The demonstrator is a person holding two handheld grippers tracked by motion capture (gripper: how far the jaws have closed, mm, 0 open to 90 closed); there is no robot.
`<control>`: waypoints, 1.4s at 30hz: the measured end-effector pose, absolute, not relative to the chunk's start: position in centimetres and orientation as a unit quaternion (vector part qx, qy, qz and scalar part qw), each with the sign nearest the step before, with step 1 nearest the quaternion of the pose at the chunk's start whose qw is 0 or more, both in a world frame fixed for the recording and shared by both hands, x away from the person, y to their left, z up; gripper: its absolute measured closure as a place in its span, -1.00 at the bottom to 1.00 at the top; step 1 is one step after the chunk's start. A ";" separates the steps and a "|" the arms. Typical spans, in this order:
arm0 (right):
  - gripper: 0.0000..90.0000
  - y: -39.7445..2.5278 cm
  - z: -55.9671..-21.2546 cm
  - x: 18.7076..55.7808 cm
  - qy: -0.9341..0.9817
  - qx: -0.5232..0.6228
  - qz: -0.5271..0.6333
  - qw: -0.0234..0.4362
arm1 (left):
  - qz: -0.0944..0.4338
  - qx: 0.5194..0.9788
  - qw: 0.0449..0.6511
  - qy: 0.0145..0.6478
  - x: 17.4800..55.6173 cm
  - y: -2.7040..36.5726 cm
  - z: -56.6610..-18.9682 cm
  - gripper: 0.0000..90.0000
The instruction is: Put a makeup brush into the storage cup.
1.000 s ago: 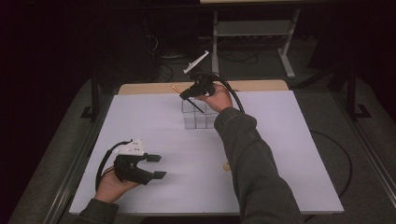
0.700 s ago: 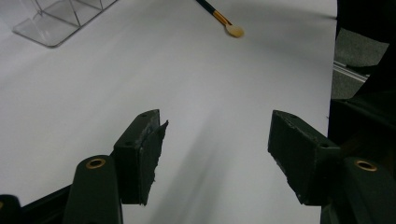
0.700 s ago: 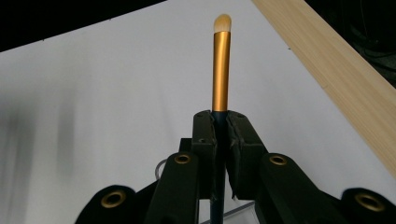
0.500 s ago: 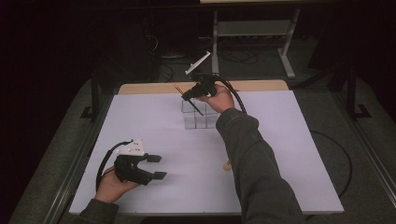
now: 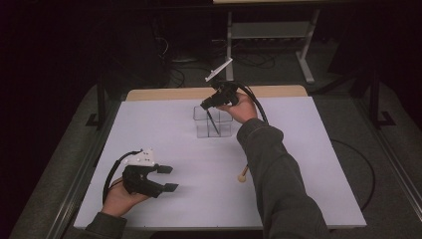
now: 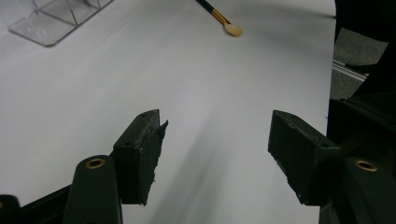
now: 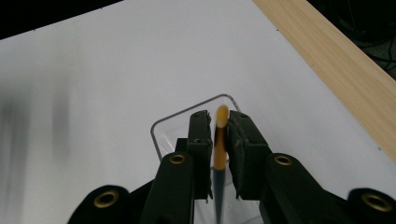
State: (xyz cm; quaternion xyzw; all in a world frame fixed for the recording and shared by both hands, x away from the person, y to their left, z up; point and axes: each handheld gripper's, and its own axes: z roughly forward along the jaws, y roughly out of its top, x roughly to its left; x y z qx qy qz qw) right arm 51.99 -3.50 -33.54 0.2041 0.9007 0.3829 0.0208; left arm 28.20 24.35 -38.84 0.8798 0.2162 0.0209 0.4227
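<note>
Now | right gripper [image 7: 219, 140] fingers clamp brush [image 7: 219, 149] over clear organizer [image 5: 213, 122] | left gripper [image 6: 217, 158] fingers wide apart, empty

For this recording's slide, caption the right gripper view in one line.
Right gripper shut on a slim orange-tipped brush, poised over a clear plastic organizer on the white table.

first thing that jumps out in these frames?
The right gripper, at the far middle of the white table, is clamped on a slim brush that points down into a clear compartmented organizer. A second brush lies loose on the table nearer the person, and the left gripper hovers open over bare table at the near left.
</note>
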 end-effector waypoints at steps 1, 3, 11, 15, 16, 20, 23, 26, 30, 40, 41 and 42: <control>0.73 -3.6 -33.5 51.9 0.900 0.207 0.383 0.019 | 0.021 0.880 0.422 0.216 28.2 24.3 -38.9 -0.24; 0.71 -3.9 -33.5 51.8 0.901 0.208 0.381 0.019 | 0.021 0.882 0.420 0.215 28.2 24.3 -38.9 -0.25; 0.67 -5.2 -33.5 51.1 0.898 0.212 0.385 0.022 | 0.019 0.883 0.419 0.209 28.2 24.0 -39.0 -0.25; 0.65 -5.8 -33.3 50.7 0.897 0.214 0.386 0.024 | 0.018 0.881 0.422 0.214 28.2 24.1 -38.9 -0.26; 0.64 -5.9 -33.3 50.6 0.898 0.213 0.385 0.025 | 0.019 0.881 0.422 0.213 28.2 24.1 -38.9 -0.26; 0.63 -6.4 -33.3 50.3 0.897 0.213 0.387 0.025 | 0.020 0.881 0.421 0.214 28.2 24.1 -38.9 -0.26; 0.61 -6.8 -33.3 50.0 0.896 0.216 0.387 0.024 | 0.018 0.881 0.421 0.217 28.2 24.1 -38.9 -0.26; 0.61 -7.2 -33.2 49.7 0.896 0.215 0.389 0.026 | 0.018 0.881 0.420 0.217 28.2 24.1 -39.0 -0.26; 0.59 -7.6 -33.1 49.4 0.895 0.218 0.388 0.028 | 0.020 0.883 0.417 0.216 28.2 24.1 -39.0 -0.27; 0.56 -8.5 -33.1 48.8 0.896 0.222 0.383 0.026 | 0.020 0.884 0.414 0.218 28.3 24.2 -39.0 -0.30; 0.56 -8.5 -33.1 48.8 0.896 0.222 0.383 0.025 | 0.020 0.884 0.413 0.218 28.3 24.2 -39.0 -0.30; 0.56 -8.6 -33.1 48.8 0.897 0.218 0.384 0.028 | 0.020 0.884 0.413 0.218 28.3 24.2 -39.0 -0.30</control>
